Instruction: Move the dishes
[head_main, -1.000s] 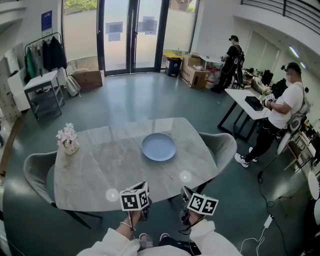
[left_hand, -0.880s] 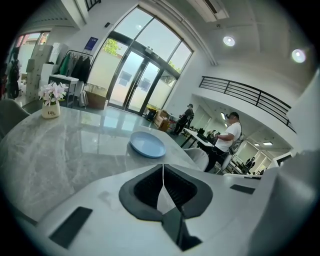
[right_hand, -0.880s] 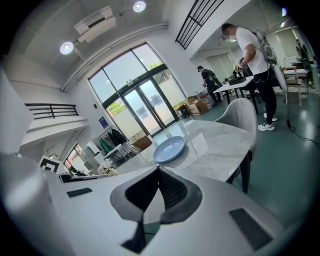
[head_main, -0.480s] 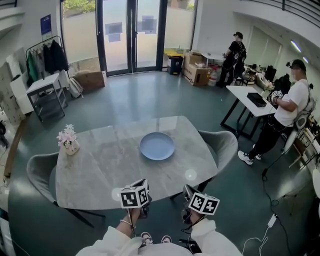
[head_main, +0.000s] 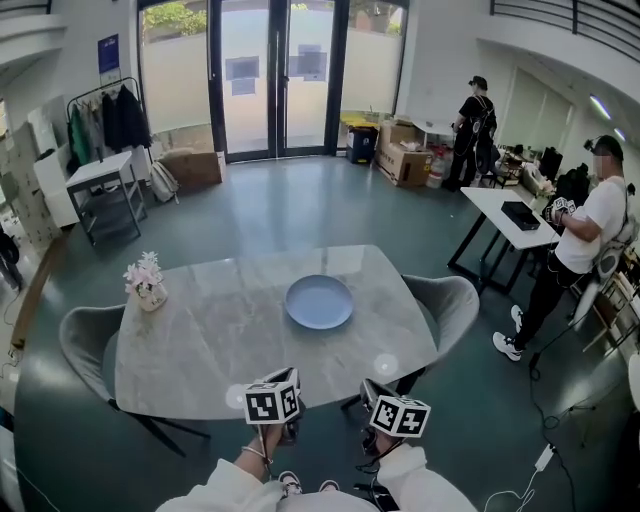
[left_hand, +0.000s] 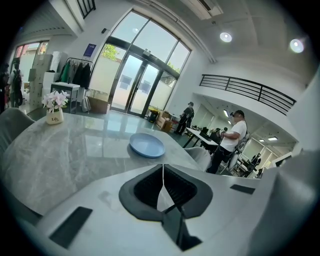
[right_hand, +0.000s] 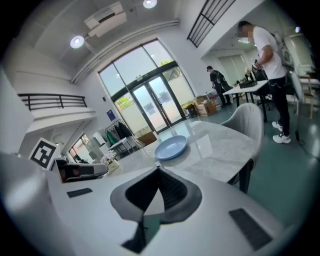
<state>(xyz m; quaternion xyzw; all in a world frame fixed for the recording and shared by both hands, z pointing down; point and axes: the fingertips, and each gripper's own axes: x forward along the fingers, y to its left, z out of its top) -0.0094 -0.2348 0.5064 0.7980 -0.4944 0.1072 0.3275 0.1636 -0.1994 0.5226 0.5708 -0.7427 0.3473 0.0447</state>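
A light blue plate (head_main: 319, 301) lies alone on the grey marble table (head_main: 200, 340), right of its middle. It shows ahead in the left gripper view as plate (left_hand: 147, 145) and in the right gripper view as plate (right_hand: 171, 148). My left gripper (head_main: 284, 385) and right gripper (head_main: 372, 392) hang side by side at the table's near edge, well short of the plate. The jaws of both are closed tip to tip with nothing between them, left gripper (left_hand: 163, 167) and right gripper (right_hand: 158, 170).
A small vase of pink flowers (head_main: 147, 283) stands at the table's far left corner. Grey chairs sit at the left (head_main: 82, 345) and right (head_main: 447, 300). A person (head_main: 585, 240) stands by a white desk (head_main: 505, 215) at the right; another person (head_main: 477, 120) stands near boxes further back.
The head view has shifted slightly, so the table and plate sit a little lower and to the right. Both grippers stay at the near edge, shut.
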